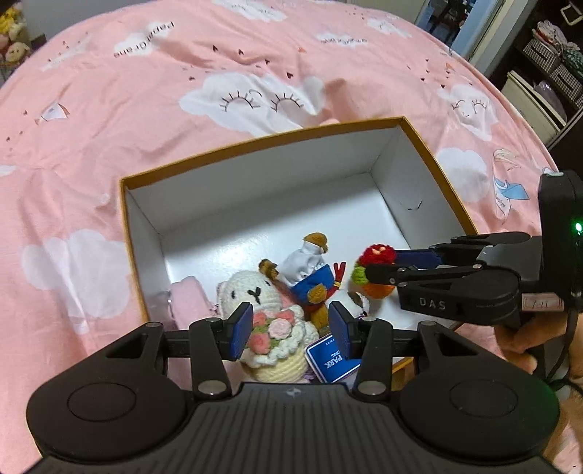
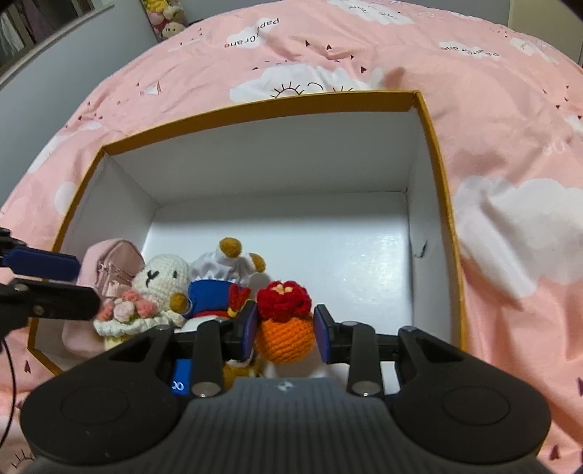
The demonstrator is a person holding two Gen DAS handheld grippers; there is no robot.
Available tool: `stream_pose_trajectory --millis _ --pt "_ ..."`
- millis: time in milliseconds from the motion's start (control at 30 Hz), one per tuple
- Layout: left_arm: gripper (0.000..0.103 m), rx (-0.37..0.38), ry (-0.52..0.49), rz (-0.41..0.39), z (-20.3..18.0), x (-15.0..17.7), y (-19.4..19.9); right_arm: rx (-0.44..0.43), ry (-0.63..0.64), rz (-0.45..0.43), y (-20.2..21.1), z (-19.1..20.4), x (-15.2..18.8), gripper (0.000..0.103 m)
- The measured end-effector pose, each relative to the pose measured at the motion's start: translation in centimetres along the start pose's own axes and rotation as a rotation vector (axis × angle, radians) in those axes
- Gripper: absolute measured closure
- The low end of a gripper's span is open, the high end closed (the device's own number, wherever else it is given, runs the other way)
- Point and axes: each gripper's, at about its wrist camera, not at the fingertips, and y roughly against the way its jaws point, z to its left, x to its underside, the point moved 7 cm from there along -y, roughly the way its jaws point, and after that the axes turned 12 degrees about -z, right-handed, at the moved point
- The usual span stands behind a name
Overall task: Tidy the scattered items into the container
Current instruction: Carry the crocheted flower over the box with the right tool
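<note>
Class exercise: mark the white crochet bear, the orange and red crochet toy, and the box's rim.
white crochet bear [image 1: 251, 291], left wrist view, on its face.
orange and red crochet toy [image 2: 286, 337], right wrist view, on its orange body.
box's rim [image 2: 255, 109], right wrist view, far edge.

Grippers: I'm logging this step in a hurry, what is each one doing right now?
Left gripper: open, holding nothing, above the white crochet bear.
Right gripper: shut on the orange-and-red crochet toy.

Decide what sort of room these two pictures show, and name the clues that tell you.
Most likely a bedroom. The box sits on a pink cloud-print duvet that looks like bedding, plush toys are heaped at the far edge, and fabric storage bins sit on shelves at one side.
</note>
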Motion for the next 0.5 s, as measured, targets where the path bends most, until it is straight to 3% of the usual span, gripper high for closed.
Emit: stream_pose_trajectory --millis 133,233,367,500 --pt "0.050 -0.026 -0.026 -0.083 0.2 0.3 1.9 -0.016 0.012 -0.041 1.6 0.5 -0.6 0.067" --pt "0.051 -0.060 -0.048 -0.134 0.4 0.7 3.3 -0.077 0.016 -0.108 3.3 2.0 -1.4 0.067" --pt "0.058 -0.112 -0.068 -0.198 0.7 1.4 4.9 -0.182 0.043 -0.164 4.8 5.1 -1.8 0.067" --pt "0.066 -0.112 -0.033 -0.219 1.4 2.6 5.8 -0.251 0.061 -0.155 4.8 7.9 -1.1 0.067"
